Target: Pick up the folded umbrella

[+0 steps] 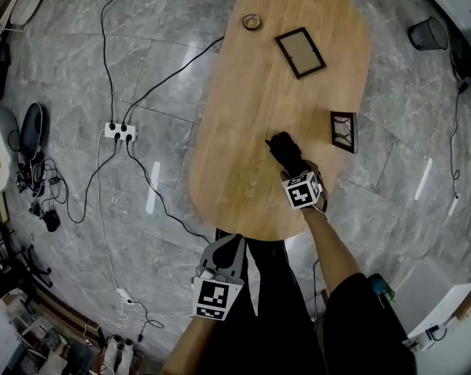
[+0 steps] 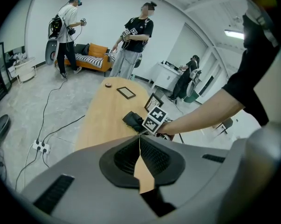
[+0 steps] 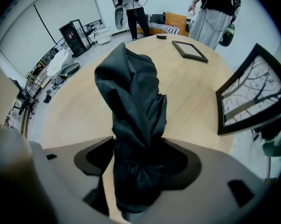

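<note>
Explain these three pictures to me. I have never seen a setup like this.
No robot here: a person holds a two-jaw gripper in each hand. The head view looks down from the person's head; the other two come from cameras riding on each gripper, looking along its jaws. On the wooden table lie a flat picture frame, a small round object, a standing frame and the black folded umbrella. The right gripper points down with the umbrella between its open jaws; table shows beside one pad, so it is not clamped. The left gripper hangs off the table's near end, jaws together, empty.
</note>
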Motion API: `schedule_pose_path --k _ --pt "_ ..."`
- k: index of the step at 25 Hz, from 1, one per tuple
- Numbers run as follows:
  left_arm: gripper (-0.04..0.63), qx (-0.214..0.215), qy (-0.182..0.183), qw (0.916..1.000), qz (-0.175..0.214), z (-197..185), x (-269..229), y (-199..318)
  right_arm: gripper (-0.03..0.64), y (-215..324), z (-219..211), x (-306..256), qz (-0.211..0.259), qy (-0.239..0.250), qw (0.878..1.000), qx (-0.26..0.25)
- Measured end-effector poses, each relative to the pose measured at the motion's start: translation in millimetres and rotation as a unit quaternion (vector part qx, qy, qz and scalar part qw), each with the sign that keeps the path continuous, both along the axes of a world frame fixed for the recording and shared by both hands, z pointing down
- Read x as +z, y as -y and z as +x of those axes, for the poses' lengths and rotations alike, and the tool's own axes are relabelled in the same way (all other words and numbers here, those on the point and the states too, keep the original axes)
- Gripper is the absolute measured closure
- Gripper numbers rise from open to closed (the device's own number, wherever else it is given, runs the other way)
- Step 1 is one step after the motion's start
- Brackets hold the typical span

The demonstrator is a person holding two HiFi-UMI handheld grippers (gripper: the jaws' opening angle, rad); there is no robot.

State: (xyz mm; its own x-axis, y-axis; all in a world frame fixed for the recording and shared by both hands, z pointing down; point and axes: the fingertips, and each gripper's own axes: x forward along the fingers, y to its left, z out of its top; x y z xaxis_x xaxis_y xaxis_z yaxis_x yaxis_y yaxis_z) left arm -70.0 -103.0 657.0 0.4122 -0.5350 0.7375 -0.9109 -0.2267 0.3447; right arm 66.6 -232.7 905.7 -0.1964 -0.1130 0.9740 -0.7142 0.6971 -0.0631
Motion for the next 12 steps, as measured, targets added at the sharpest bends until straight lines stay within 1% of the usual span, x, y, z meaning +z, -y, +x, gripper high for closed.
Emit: schedule_pose_path --k 3,8,12 --pt "0.58 -0.005 -0.007 1.0 -0.003 -2.9 -1.0 2.9 0.308 -0.2 -0.1 -0.4 -0.006 -0.007 1.0 -0.002" --pt "0.58 -0.001 -0.004 1.0 -0.001 -5.8 -0.2 4.9 0.315 3.0 -0.5 -0.7 -0.008 -0.01 1.0 0.01" --pt "0.58 0.0 0.0 1.0 -0.004 -10.9 3.0 -0.2 0.366 2.6 -0.8 -1.4 -0.005 -0.005 1.0 0.013"
